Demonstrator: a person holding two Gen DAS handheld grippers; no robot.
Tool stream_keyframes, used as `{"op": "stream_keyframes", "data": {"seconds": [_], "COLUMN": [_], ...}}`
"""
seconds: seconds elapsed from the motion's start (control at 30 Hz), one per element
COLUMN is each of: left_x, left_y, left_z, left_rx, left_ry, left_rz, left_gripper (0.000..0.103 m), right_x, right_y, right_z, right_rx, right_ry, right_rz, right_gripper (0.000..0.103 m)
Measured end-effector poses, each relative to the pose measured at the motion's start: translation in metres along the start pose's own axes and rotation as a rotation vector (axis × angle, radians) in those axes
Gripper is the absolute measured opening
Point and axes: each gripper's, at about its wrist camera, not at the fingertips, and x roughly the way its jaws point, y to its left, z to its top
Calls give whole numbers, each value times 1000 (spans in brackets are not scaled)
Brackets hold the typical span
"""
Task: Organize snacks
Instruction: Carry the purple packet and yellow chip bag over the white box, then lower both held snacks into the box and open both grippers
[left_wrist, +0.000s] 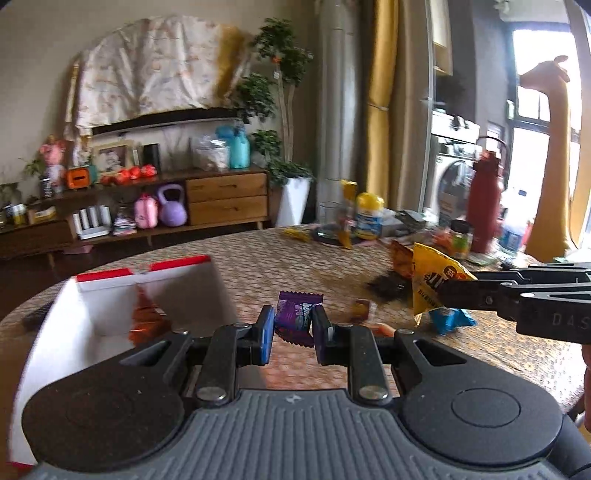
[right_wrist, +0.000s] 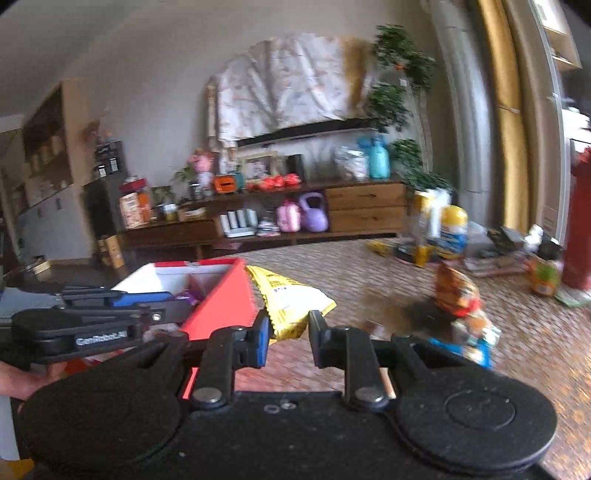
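Note:
My left gripper (left_wrist: 293, 325) is shut on a purple snack packet (left_wrist: 295, 317) and holds it just right of the red and white box (left_wrist: 110, 291), above the table. My right gripper (right_wrist: 288, 330) is shut on a yellow snack bag (right_wrist: 291, 299) and holds it in the air beside the box's red wall (right_wrist: 225, 306). The yellow bag also shows in the left wrist view (left_wrist: 434, 284), pinched by the right gripper's fingers (left_wrist: 458, 295). An orange wrapper (left_wrist: 146, 317) lies inside the box.
On the patterned tablecloth (left_wrist: 258, 266) lie a blue packet (left_wrist: 450, 319), an orange-brown bag (right_wrist: 456, 291) and small candies. A red bottle (left_wrist: 484, 195), jars and a yellow-lidded tub (left_wrist: 369, 216) stand at the table's far side.

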Motion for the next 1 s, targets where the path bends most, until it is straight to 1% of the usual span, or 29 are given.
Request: {"op": "stream_keyframes", "data": {"seconds": [0.3, 0.43, 0.57, 0.73, 0.83, 0.93, 1.0], "left_x": [-14, -14, -8, 10, 24, 37, 44], "left_y": [53, 74, 90, 115, 127, 137, 142], "left_z": [3, 3, 6, 18, 22, 21, 20], "left_rx": [-54, -70, -67, -52, -41, -52, -60], "left_ry": [-14, -5, 8, 53, 100, 150, 176], "left_rz": [113, 153, 182, 209, 211, 226, 219], "left_gripper": [21, 21, 21, 21, 21, 21, 21], "right_x": [35, 51, 69, 101, 123, 143, 152], "right_y": [60, 79, 91, 105, 111, 117, 119], "right_z": [25, 33, 38, 46, 47, 43, 40], "right_rx": [-90, -110, -125, -140, -140, -148, -160], "right_ry": [1, 17, 42, 98, 148, 204, 230], "right_rz": [142, 191, 220, 242, 253, 244, 233], "right_gripper": [21, 21, 21, 21, 21, 21, 21]}}
